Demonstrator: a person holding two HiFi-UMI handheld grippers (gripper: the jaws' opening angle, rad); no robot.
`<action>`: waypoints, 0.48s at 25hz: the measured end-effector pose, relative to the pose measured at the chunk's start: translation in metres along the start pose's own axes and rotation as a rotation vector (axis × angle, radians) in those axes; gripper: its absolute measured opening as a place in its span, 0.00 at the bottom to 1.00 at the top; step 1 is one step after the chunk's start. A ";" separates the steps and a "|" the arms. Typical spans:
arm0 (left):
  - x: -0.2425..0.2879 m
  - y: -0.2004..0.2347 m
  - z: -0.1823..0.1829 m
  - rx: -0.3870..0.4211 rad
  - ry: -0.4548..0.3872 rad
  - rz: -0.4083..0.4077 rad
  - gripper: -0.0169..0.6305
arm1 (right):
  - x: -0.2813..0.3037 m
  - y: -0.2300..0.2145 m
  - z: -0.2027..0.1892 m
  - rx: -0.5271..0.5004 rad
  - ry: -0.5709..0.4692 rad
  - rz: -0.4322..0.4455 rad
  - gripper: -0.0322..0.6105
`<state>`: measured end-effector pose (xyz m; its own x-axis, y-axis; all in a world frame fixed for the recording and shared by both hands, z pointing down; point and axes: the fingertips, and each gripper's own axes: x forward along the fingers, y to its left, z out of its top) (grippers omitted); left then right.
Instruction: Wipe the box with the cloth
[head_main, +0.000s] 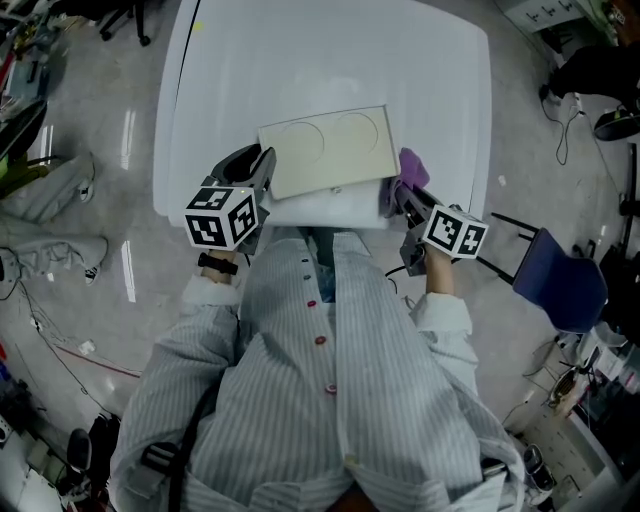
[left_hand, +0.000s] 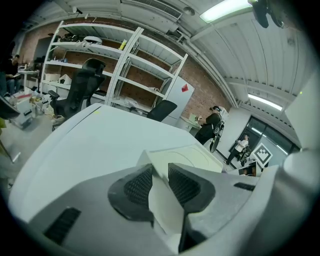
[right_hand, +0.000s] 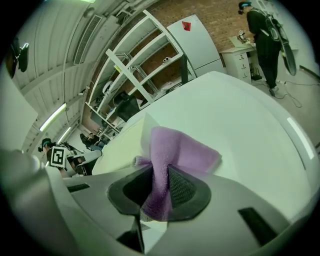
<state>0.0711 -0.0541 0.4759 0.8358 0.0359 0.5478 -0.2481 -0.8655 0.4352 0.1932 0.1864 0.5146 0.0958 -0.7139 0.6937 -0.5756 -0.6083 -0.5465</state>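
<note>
The left gripper (head_main: 258, 172) clamps the near-left corner of the flat, closed cream box (head_main: 330, 150) on the white surface (head_main: 300, 60); the right gripper (head_main: 400, 198) pinches the purple cloth (head_main: 412, 168) just beside the box's right edge.

Workshop-style lab: brick wall (left_hand: 206, 86), open metal shelving (left_hand: 125, 65) loaded with gear, office chair (left_hand: 82, 85), strip lights (left_hand: 227, 10), loose cables (head_main: 562, 135) on concrete floor (head_main: 100, 150) (white table (head_main: 300, 60) mid-room).
</note>
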 end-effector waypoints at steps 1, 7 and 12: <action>0.000 0.000 0.000 -0.001 -0.001 -0.001 0.15 | 0.001 0.002 -0.004 -0.016 0.019 -0.006 0.18; 0.000 -0.002 -0.002 -0.004 -0.013 -0.003 0.15 | 0.004 0.016 -0.019 -0.055 0.051 -0.035 0.18; 0.003 -0.001 -0.006 -0.012 -0.027 -0.002 0.15 | 0.009 0.025 -0.029 -0.024 0.052 -0.008 0.18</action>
<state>0.0709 -0.0505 0.4811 0.8491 0.0239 0.5277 -0.2522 -0.8594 0.4447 0.1565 0.1748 0.5211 0.0583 -0.6895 0.7220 -0.5946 -0.6049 -0.5296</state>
